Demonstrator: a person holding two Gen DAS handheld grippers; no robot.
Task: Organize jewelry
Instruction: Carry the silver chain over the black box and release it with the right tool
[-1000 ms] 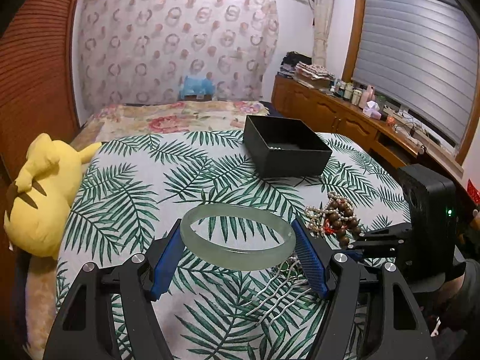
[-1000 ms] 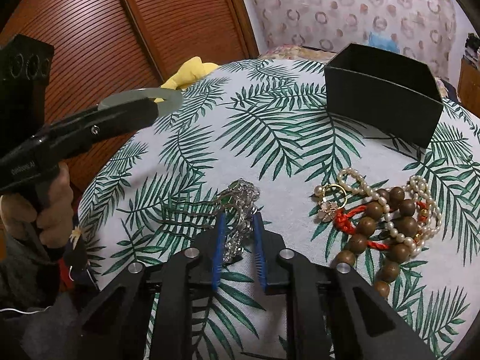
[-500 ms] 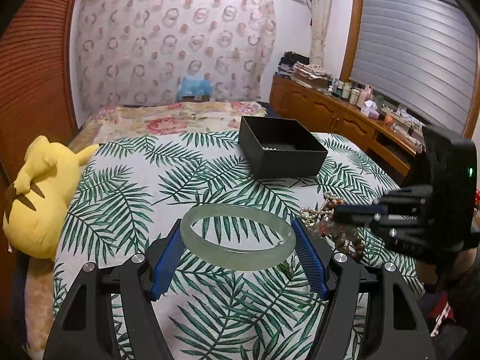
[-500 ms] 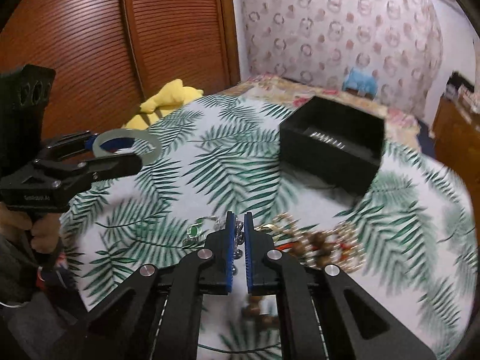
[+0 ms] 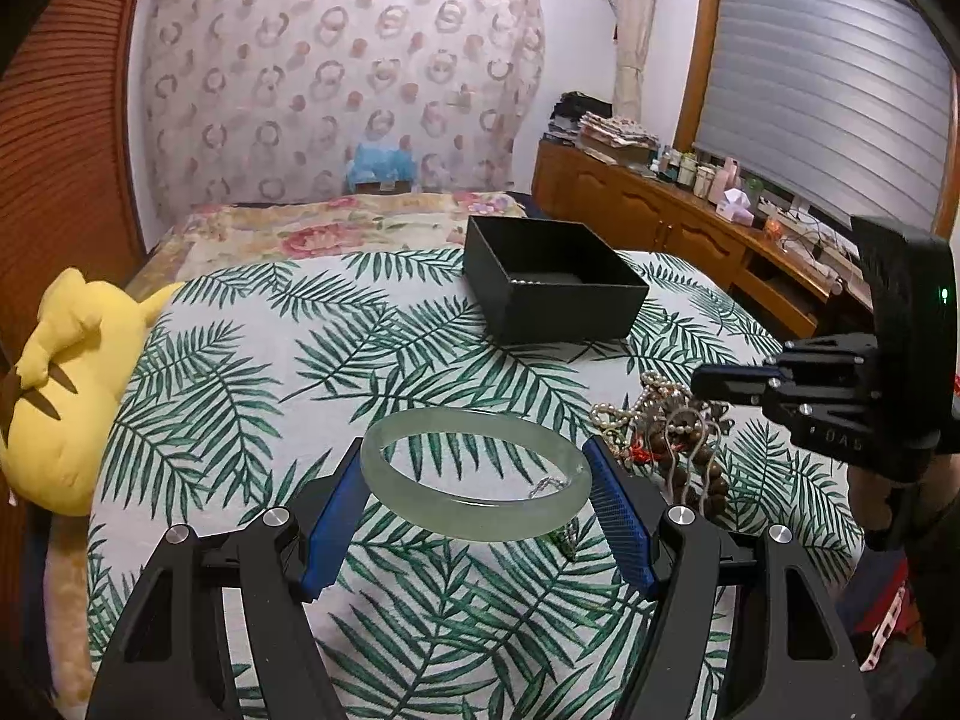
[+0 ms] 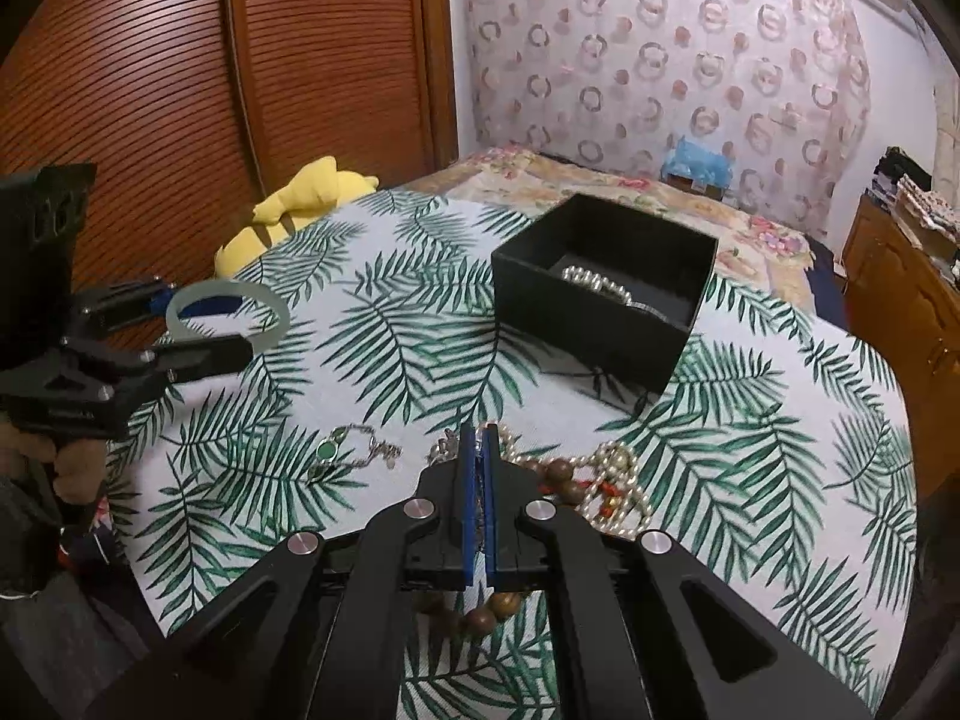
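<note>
A pale green jade bangle (image 5: 492,519) sits flat between the blue pads of my left gripper (image 5: 474,459), which is shut on it above the leaf-print cloth. My right gripper (image 6: 478,450) has its pads pressed together on a thin silver chain (image 5: 690,435), which hangs in loops from its tip above the jewelry pile (image 6: 600,474) of wooden beads, pearls and red cord. A black open box (image 6: 600,312) stands farther back with a pearl string (image 6: 594,285) inside. A small green-pendant necklace (image 6: 336,450) lies on the cloth left of the right gripper.
A yellow plush toy (image 5: 66,396) lies at the cloth's left edge. A wooden dresser (image 5: 690,228) with bottles runs along the right wall, and slatted wooden doors (image 6: 150,90) stand on the left. Floral bedding (image 5: 336,228) lies beyond the box.
The right gripper closed fully on the silver chain and rose off the cloth with it, tilting up toward the box. The left gripper kept still with the bangle.
</note>
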